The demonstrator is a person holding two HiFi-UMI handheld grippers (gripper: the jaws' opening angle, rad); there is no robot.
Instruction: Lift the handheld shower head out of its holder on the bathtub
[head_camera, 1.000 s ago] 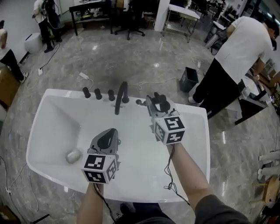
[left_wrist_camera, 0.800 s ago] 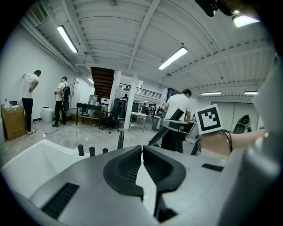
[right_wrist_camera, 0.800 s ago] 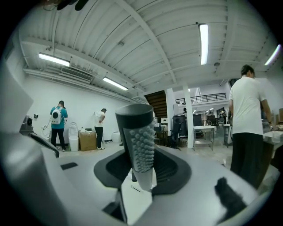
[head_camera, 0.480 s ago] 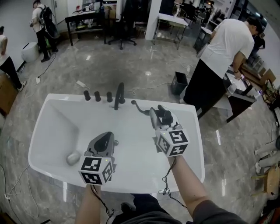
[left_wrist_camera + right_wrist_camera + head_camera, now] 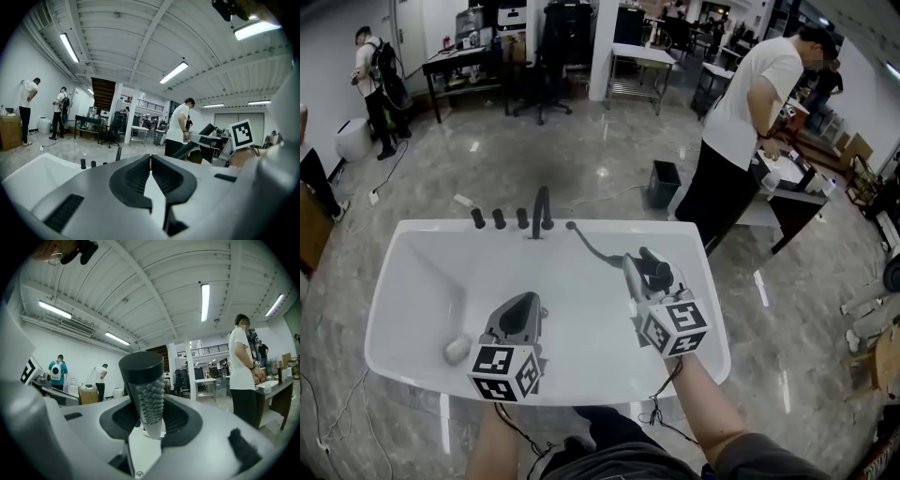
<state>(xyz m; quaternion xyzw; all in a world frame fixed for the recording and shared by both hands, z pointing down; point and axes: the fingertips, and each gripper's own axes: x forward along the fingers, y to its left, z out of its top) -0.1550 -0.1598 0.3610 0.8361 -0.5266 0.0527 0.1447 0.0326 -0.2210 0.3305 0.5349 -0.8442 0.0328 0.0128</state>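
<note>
In the head view, the right tool [image 5: 645, 274] was seen clamped on the shower head [image 5: 656, 268], which was held above the bathtub [image 5: 412, 272], clear of its rim. A hose [image 5: 591, 246] was seen running from that tool to the far rim, ending just beside the faucet [image 5: 542, 211]. The left tool [image 5: 528, 302] was held over the bathtub, well apart from the shower head, with a grey lump [image 5: 457, 350] to its left.

In the left gripper view, the left tool's [image 5: 150, 158] jaws were pressed together with nothing between them.

In the right gripper view, the shower head [image 5: 144, 390] was pinched upright in the right tool [image 5: 149, 420], its nubbed face turned rightward.
</note>
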